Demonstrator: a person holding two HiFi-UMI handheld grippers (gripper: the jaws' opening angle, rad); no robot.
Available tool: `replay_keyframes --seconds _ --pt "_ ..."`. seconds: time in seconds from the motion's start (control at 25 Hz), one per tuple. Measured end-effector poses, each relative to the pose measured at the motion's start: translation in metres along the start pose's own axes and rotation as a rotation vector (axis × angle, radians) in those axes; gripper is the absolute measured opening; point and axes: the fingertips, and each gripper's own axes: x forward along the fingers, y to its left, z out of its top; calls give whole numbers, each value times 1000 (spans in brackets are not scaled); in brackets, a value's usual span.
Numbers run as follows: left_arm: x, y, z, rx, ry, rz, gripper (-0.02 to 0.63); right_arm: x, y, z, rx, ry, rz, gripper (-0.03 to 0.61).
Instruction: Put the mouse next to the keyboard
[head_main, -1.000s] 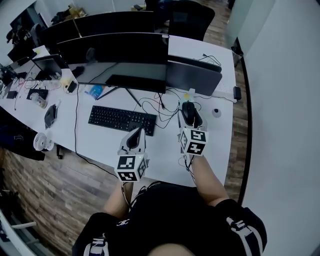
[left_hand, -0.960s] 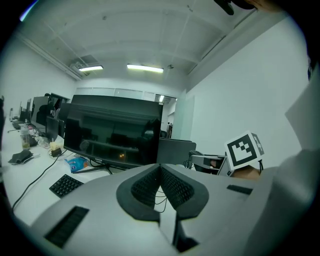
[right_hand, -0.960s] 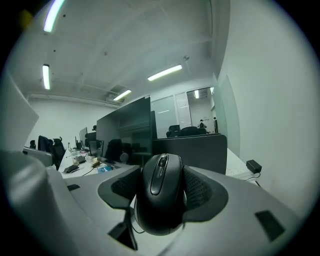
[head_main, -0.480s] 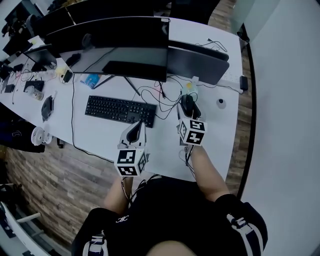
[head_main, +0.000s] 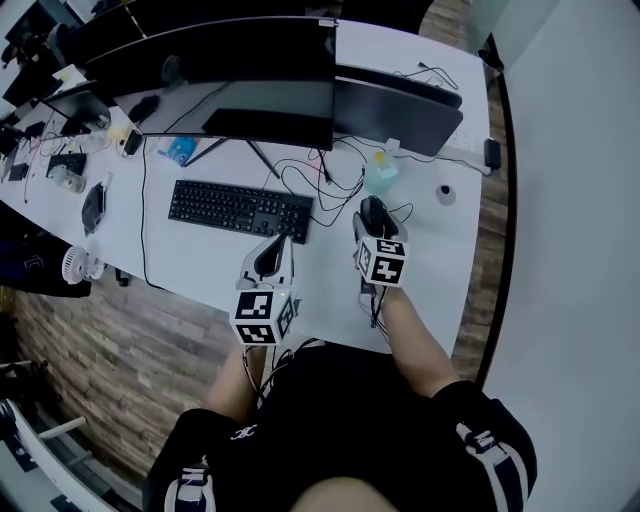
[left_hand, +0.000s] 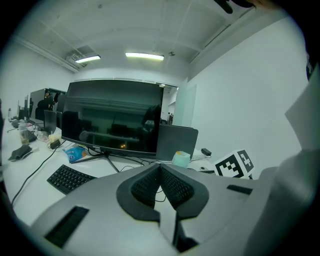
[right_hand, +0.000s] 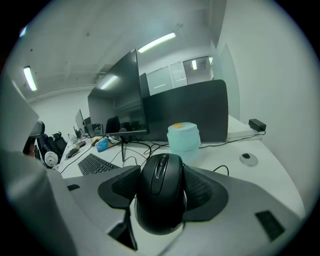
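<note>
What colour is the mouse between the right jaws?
Black. The mouse shows best in the right gripper view.

Ceiling strip lights (left_hand: 144, 56) give dim, cool light; fisheye edges bend, perhaps slightly soft.

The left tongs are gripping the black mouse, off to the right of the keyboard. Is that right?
Not quite. The right tongs grip the black mouse, as the right gripper view shows; the left tongs are shut with nothing between them. The mouse is indeed off to the right of the keyboard.
</note>
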Motion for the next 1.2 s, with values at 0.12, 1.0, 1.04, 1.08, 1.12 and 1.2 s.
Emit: replay_keyframes --seconds 0.12,1.0,1.04,1.08,1.12,1.2 --pt "0 -5 -2 3 3 -4 12 -2 -6 -19 11 45 -14 285" --pt "-17 6 -3 9 -12 41 12 2 -30 -107 68 312 -186 304" --pt "-18 6 -2 10 -15 40 12 0 -30 -106 76 303 -178 321" --pt "-19 5 -1 10 -18 38 12 -2 -29 -103 81 294 -173 328" --pt "-20 3 0 10 -22 36 12 -4 -30 -101 85 284 -172 331" --pt "-23 1 1 11 -32 27 12 -11 -33 -93 94 257 -179 333"
